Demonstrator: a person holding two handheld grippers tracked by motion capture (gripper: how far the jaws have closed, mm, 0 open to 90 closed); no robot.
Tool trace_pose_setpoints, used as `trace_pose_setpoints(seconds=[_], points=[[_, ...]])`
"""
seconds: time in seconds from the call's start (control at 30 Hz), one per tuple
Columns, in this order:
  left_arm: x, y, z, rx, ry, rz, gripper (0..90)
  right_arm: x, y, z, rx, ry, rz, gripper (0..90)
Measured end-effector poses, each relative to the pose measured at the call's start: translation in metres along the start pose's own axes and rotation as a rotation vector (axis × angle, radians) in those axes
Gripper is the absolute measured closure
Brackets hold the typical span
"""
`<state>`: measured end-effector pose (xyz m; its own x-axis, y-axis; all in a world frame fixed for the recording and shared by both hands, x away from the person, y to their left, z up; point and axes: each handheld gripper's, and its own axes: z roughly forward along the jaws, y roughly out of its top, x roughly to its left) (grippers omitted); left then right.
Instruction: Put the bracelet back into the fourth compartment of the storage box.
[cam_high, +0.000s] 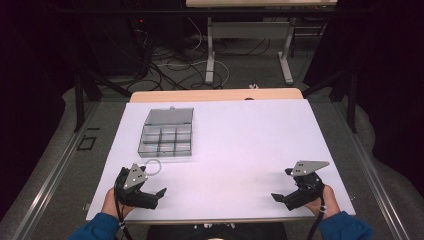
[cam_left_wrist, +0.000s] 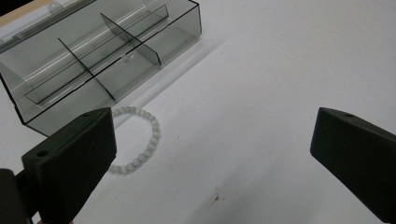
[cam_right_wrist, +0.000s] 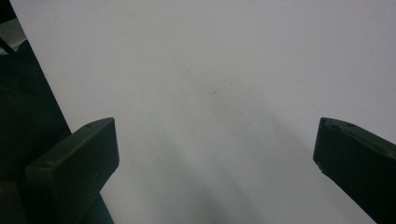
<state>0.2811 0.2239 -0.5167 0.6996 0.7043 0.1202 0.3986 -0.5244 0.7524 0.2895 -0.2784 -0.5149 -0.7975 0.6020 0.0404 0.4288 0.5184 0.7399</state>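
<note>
While both tongs rest low at the near edge, the white surface (cam_high: 240, 150) carries only 2 things, both on its left half. Largest: a clear grey compartment box (cam_high: 167, 132), lid thrown back toward the far side, its 9 cells apparently empty. Smaller: a pale bead bracelet (cam_high: 154, 166) lying flat just near of the box's near wall, apart from it, and just beside the left tongs (cam_high: 152, 192). In the left gripper view the bracelet (cam_left_wrist: 140, 149) sits left of centre, partly hidden behind the left jaw, with the box (cam_left_wrist: 93, 60) beyond.

Left tongs: jaws spread wide, nothing between them. Right tongs (cam_high: 282, 190): likewise wide and empty, well apart on the near right, facing bare surface.

Judgement: pick-up not yet begun; approach stage. Next move calls for swinging the left tongs leftward over the beads, lowering, pinching 1 side of the loop, then lifting toward a cell.
</note>
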Motion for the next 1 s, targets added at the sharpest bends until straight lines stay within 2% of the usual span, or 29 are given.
trace_pose_setpoints(seconds=[0.13,0.23,0.33,0.47,0.53,0.57,0.67,0.77,1.0], points=[[0.0,0.001,0.002,-0.007,0.002,0.002,0.4,0.002,0.0,0.001,0.008,-0.007,0.013,0.0],[0.0,0.002,0.002,-0.003,0.004,0.0,0.4,0.001,-0.001,0.001,0.009,-0.008,0.0,0.0],[0.0,0.003,0.003,0.015,0.012,0.018,0.4,0.001,-0.001,0.002,0.01,-0.012,-0.003,0.0],[0.0,0.005,0.004,0.019,0.013,-0.003,0.4,0.002,-0.001,0.002,0.014,-0.017,0.001,0.0],[0.002,0.007,0.004,0.029,0.025,0.004,0.5,0.002,-0.001,0.001,0.017,-0.012,0.001,0.0],[0.001,0.007,0.006,0.018,0.026,-0.009,0.5,0.002,-0.001,0.001,0.017,-0.016,0.002,0.0],[0.002,0.01,0.008,0.031,0.032,-0.023,0.6,0.001,-0.001,0.001,0.017,-0.015,0.0,0.0],[0.004,0.013,0.01,0.039,0.049,-0.021,0.6,0.002,-0.001,0.001,0.024,-0.01,0.013,0.0],[0.007,0.018,0.018,0.052,0.047,-0.058,0.6,0.001,-0.001,0.002,0.025,-0.013,0.002,0.0]])
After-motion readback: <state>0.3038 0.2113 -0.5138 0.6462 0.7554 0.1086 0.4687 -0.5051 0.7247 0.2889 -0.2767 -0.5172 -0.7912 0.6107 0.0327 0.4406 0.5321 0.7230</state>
